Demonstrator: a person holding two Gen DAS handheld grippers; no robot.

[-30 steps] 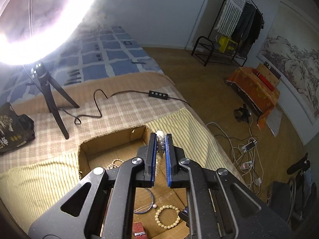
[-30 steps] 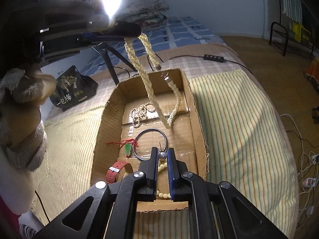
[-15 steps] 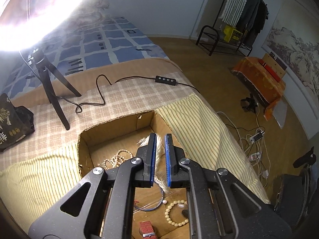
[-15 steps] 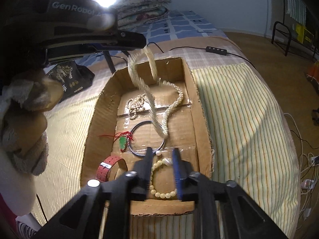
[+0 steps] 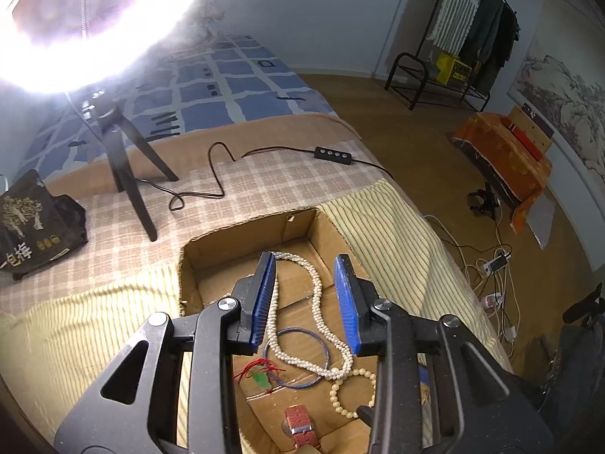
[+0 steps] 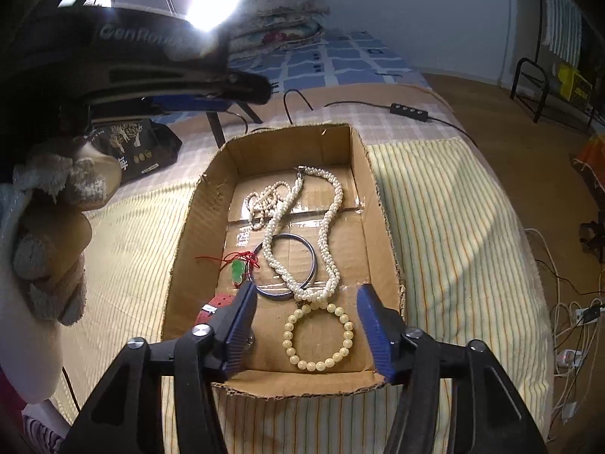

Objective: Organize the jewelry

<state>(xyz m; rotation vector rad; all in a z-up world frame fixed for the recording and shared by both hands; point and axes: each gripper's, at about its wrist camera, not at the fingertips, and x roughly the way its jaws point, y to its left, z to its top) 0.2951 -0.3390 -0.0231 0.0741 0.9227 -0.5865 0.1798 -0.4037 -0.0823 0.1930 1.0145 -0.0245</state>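
Observation:
A shallow cardboard box [image 6: 380, 204] lies on the striped bedcover. Inside it lies a long twisted pearl necklace [image 6: 329, 227], also in the left wrist view [image 5: 319, 302], draped over a dark bangle [image 6: 283, 265]. Beside them are a small pearl strand [image 6: 264, 198], a cream bead bracelet [image 6: 319, 336], a green pendant on red cord [image 6: 237, 268] and a red watch strap [image 6: 211, 308]. My left gripper [image 5: 305, 299] is open and empty above the box. My right gripper [image 6: 306, 325] is open and empty over the box's near edge.
A ring light on a black tripod [image 5: 124, 166] stands on the checked blanket, with its cable and switch [image 5: 334, 154]. A black snack bag [image 5: 34, 223] lies at the left. The bed edge drops to a floor with cables [image 5: 491, 265] on the right.
Both grippers opened. The long pearl necklace dropped from the left gripper and now lies flat in the box. The right gripper let go of its end.

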